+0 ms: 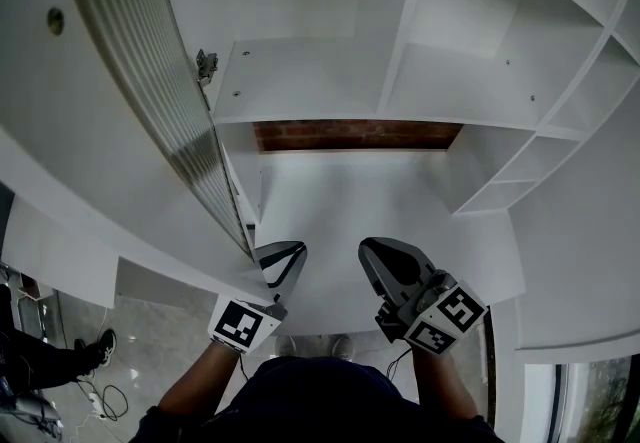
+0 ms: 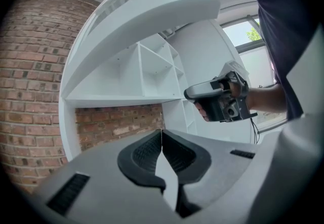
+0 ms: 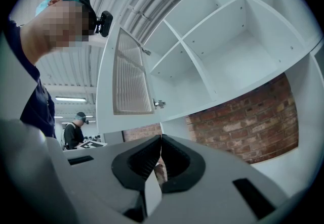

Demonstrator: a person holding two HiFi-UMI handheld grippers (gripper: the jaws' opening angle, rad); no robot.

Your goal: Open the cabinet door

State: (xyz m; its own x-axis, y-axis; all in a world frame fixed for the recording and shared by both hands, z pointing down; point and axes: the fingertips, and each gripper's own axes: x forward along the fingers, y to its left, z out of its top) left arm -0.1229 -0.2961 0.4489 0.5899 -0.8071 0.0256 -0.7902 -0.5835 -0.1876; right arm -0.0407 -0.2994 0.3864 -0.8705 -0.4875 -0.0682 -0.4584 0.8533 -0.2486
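The cabinet door (image 1: 150, 81), a white frame round ribbed glass, stands swung open at the left, and its metal hinge (image 1: 206, 63) shows at the shelf edge. In the right gripper view the same door (image 3: 130, 74) hangs open up and to the left. My left gripper (image 1: 290, 251) is shut and empty, just right of the door's lower edge and apart from it. Its jaws (image 2: 161, 132) meet in front of the shelves. My right gripper (image 1: 370, 253) is shut too, with nothing in it (image 3: 161, 138). It also shows in the left gripper view, held in a hand (image 2: 220, 99).
White open shelves (image 1: 450, 51) fill the cabinet, with a brick wall (image 1: 350, 134) behind the white counter (image 1: 340, 201). Cables and a shoe lie on the floor at lower left (image 1: 95, 351). Another person (image 3: 76, 129) stands far off.
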